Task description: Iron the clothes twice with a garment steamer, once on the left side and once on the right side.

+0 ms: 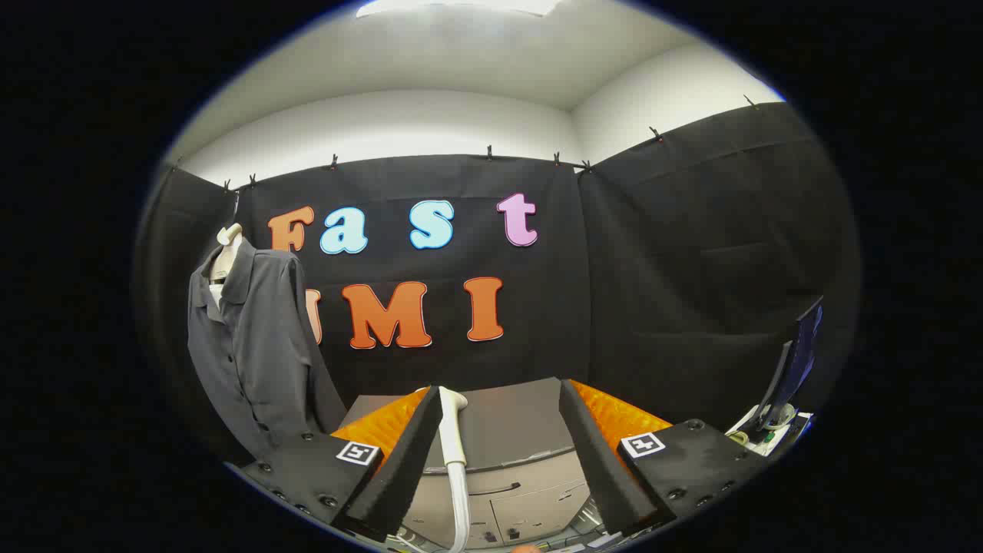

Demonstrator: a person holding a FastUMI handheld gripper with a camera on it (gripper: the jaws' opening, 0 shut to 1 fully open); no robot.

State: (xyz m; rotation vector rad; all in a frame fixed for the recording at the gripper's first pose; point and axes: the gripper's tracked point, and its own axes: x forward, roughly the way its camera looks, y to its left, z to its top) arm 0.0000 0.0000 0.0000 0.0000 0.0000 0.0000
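A dark grey collared shirt [253, 346] hangs on a pale hanger form against the booth wall, well off to the left beyond my fingers. The white garment steamer [453, 434] stands upright between my fingers, close beside the left one, with its head level with the fingertips and its hose running down below. My gripper [501, 388] is open, with a wide gap from the steamer to the right finger. I cannot tell whether the left finger touches the steamer.
A grey cabinet [522, 430] with drawers stands just ahead of and below the fingers. A monitor [799, 361] and some cables sit on a surface at the far right. Black cloth walls close in the booth.
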